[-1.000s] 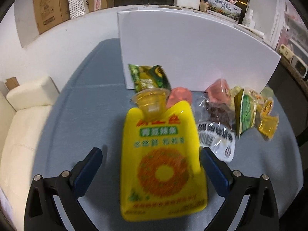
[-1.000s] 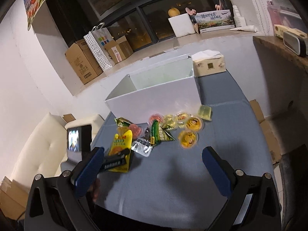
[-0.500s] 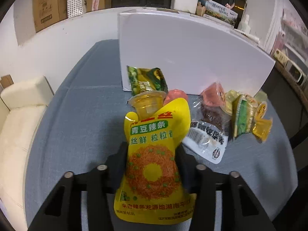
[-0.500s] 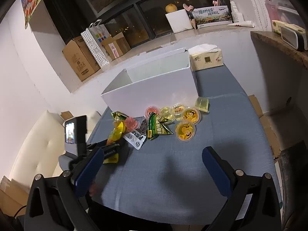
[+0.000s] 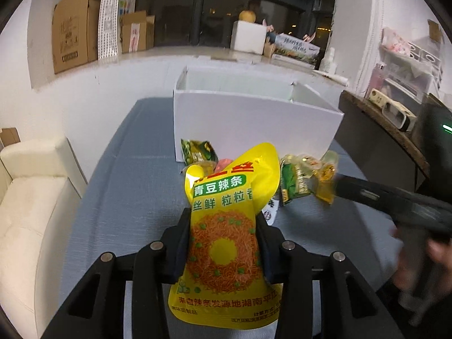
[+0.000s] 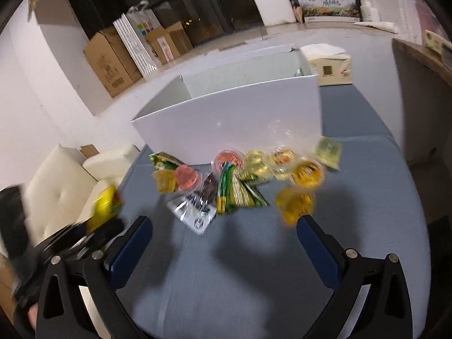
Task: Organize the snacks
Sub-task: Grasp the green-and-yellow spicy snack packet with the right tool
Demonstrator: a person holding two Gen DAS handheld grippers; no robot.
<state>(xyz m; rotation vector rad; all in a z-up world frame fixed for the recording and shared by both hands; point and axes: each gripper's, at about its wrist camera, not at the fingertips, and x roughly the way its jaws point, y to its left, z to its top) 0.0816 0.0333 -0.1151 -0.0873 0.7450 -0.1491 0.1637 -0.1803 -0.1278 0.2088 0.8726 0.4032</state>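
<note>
My left gripper [image 5: 223,243] is shut on a yellow snack pouch [image 5: 226,243] and holds it up off the blue table, in front of the open white box [image 5: 254,121]. The pouch also shows blurred at the left of the right wrist view [image 6: 106,207]. My right gripper [image 6: 224,250] is open and empty, above the table before the snack pile: green packets [image 6: 236,193], a silver-and-dark packet [image 6: 197,206], pink jelly cups [image 6: 186,176] and yellow jelly cups [image 6: 295,204]. The white box [image 6: 231,121] stands behind the pile.
A tissue box [image 6: 330,67] sits right of the white box. A cream sofa [image 5: 31,206] lies left of the table. A dark wooden counter [image 5: 381,135] stands at the right. Cardboard boxes [image 5: 73,42] line the window ledge.
My left gripper closed on the yellow pouch and lifted it off the table. My right gripper moved in closer to the snack pile, still open.
</note>
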